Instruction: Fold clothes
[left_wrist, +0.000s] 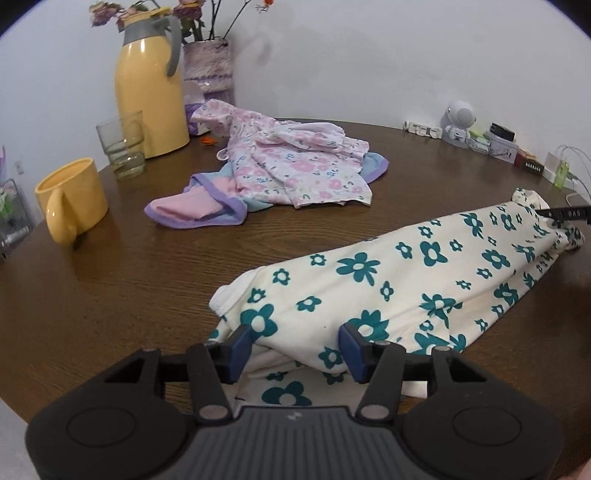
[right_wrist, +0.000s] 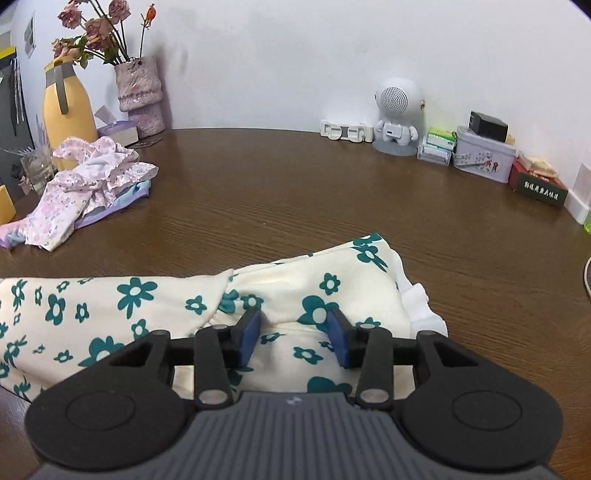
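**Both grippers let go of the teal-flowered garment: loose fold may slump**

Fingers first, from the left: the left gripper (left_wrist: 293, 345) has its blue pads (left_wrist: 242, 341) standing apart, with a hump of the cream garment with teal flowers (left_wrist: 406, 280) between them; the cloth looks slack there, not pinched. On the right, the right gripper (right_wrist: 295, 338) shows a narrower gap, its pads also clear of the cloth lying between them. The garment lies as a long doubled-over roll across the near part of the brown table (right_wrist: 295, 192), one gripper at each end.

Risks, as I judge them: the fold is bulky and uneven, so it could spring open or slide once left alone. A pad withdrawing could catch a loose layer and drag the edge out of line. At the left, a sweep toward the unfolded heap could knock the yellow mug (left_wrist: 70, 199) or the glass (left_wrist: 122, 144).

Count: one teal-flowered garment in hand; one heap of pink floral clothes (left_wrist: 295, 166) with a pastel piece under it, so at least two waiting; one mug, one glass, one yellow flask (left_wrist: 147, 92), one vase (right_wrist: 140, 96), one robot-shaped speaker (right_wrist: 395, 114), two grippers.
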